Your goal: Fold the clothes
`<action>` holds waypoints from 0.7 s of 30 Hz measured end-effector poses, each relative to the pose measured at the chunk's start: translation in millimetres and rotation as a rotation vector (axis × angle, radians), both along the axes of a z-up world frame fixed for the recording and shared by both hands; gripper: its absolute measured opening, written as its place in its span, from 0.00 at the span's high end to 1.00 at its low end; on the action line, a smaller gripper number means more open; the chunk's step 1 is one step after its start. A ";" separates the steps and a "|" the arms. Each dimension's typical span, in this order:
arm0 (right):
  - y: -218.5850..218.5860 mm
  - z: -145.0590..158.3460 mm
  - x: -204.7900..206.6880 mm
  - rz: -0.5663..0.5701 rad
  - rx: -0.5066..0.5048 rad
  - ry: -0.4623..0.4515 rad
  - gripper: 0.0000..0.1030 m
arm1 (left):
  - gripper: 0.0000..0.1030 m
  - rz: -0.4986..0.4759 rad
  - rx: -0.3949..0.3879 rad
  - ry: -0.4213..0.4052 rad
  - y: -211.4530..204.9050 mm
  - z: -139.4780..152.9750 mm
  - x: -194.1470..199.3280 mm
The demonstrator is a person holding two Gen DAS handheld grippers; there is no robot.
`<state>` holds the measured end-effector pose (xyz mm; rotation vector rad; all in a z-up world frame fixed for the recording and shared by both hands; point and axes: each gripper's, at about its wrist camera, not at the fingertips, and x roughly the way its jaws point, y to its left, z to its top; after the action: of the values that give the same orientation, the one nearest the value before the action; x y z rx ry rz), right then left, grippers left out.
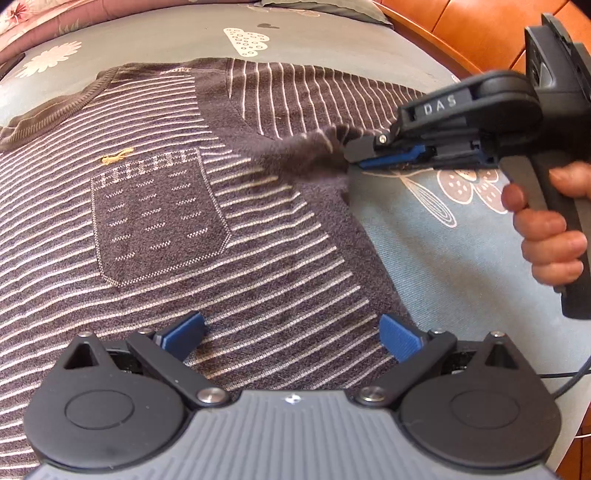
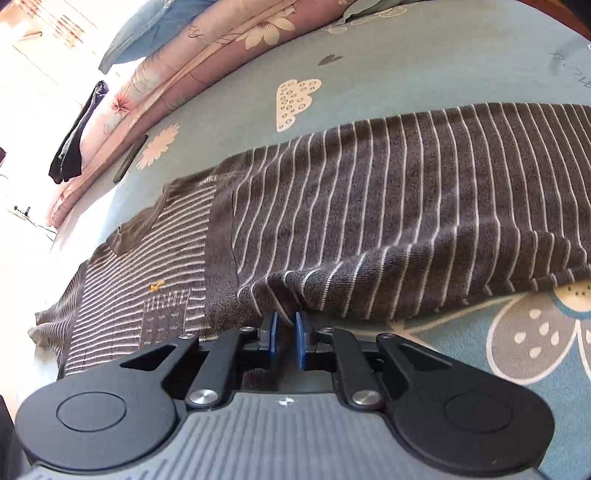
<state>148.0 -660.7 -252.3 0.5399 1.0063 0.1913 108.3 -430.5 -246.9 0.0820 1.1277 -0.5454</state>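
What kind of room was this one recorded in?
Most likely a bedroom. The striped sweater lies spread on a bed covered with a teal flower-print sheet, a folded floral quilt is bunched along the far side, and a wooden headboard shows at the edge.

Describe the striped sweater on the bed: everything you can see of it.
The striped sweater is a dark grey-brown knit with thin pale stripes, a ribbed V-neck collar, a chest pocket and a small yellow embroidered mark above it. It lies flat, front up, on the blue-green floral bedsheet, one sleeve stretched out sideways. The right gripper is shut on a bunched fold at the sleeve's underarm edge, lifting it slightly. The left gripper hangs open over the lower body.
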 end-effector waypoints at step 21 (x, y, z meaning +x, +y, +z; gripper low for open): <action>34.9 -15.8 -65.2 0.095 -0.020 0.049 0.95 | 0.01 -0.107 0.154 -0.071 -18.9 -13.2 -5.0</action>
<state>82.8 -625.8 -268.1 0.4808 1.0815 0.2536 103.4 -449.3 -260.0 0.2942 1.0985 -0.5463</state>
